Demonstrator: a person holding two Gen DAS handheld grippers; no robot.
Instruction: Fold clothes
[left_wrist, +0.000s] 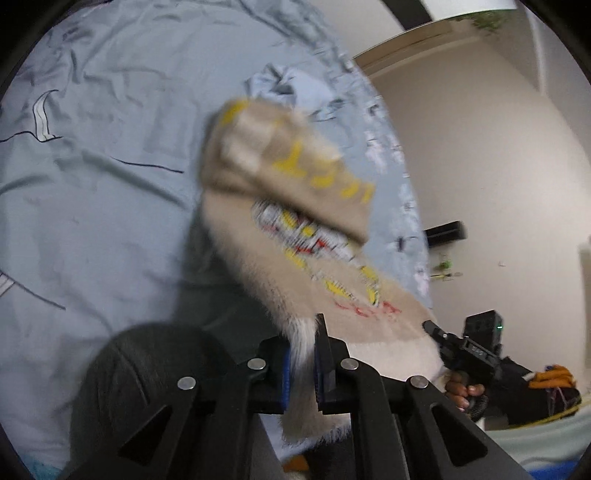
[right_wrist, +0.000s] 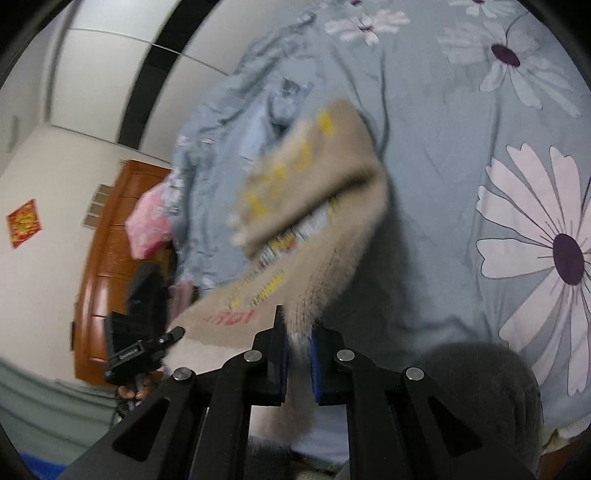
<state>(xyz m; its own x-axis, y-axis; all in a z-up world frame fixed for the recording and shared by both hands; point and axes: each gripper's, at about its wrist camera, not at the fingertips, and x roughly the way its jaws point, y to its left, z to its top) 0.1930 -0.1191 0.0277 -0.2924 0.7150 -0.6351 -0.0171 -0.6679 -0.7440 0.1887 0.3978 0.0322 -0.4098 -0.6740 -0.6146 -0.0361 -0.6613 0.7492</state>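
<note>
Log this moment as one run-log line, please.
left tongs: shut on beige garment | right tongs: shut on it | garment: hanging above bedsheet

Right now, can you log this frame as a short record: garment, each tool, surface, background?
garment: beige fuzzy top with yellow and red print, lifted, far end folded over
left tool: shut on the top's edge
right tool: shut on the top's edge
surface: blue-grey floral sheet
background: crumpled blue cloth, wooden door

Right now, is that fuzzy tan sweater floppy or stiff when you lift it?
Probably floppy: the fuzzy tan sweater sags and folds over between the left gripper and the right gripper. It seems light, since two pinched edges carry it. The fuzzy knit likely resists slipping.
</note>
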